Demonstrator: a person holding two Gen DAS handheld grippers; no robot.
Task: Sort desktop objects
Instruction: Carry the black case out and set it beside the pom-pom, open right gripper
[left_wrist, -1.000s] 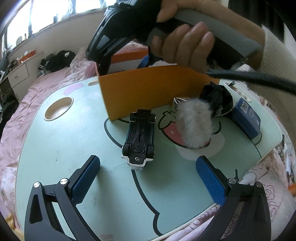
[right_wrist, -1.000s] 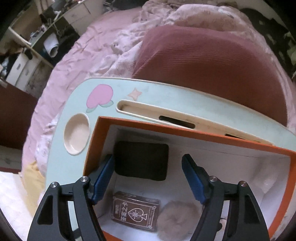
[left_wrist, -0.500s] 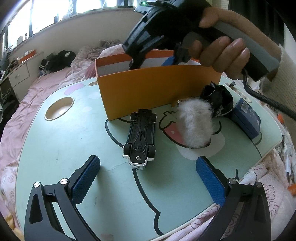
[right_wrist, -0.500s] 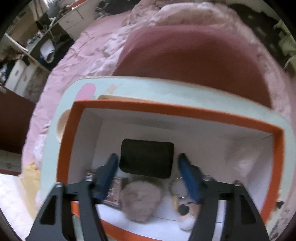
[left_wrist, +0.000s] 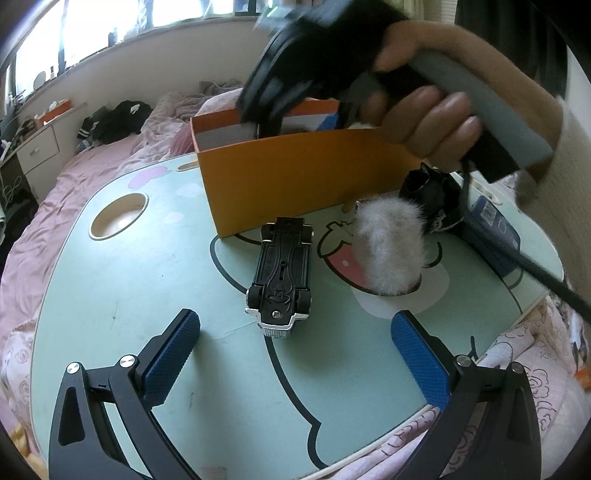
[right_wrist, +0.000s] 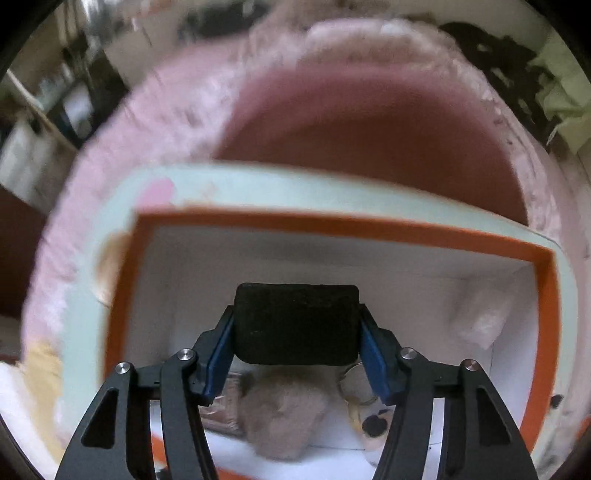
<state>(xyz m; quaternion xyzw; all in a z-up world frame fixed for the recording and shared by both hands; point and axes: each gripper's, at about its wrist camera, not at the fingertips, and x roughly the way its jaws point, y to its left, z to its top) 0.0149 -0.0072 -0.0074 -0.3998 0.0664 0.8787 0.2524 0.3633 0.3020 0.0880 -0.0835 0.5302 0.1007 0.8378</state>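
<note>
Between the right tongs (right_wrist: 295, 328), whose jaws are closing on its short ends, sits the black pad (right_wrist: 296, 322), long axis crosswise, over the orange box (right_wrist: 343, 224); left tongs (left_wrist: 295, 356) hang released.

A home bedroom: a bed (left_wrist: 74, 192) with pink bedding, clothes (left_wrist: 114, 114) strewn on it, a white dresser (left_wrist: 37, 151) by the window (left_wrist: 110, 22).

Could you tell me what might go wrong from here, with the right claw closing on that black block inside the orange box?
1. The right claw is closing on the black block only near its fingertips; the block could slip out.
2. It hangs low inside the orange box, so lifting may catch the rim.
3. The upside-down toy car lies just ahead of the open left claw and could be knocked.
</note>
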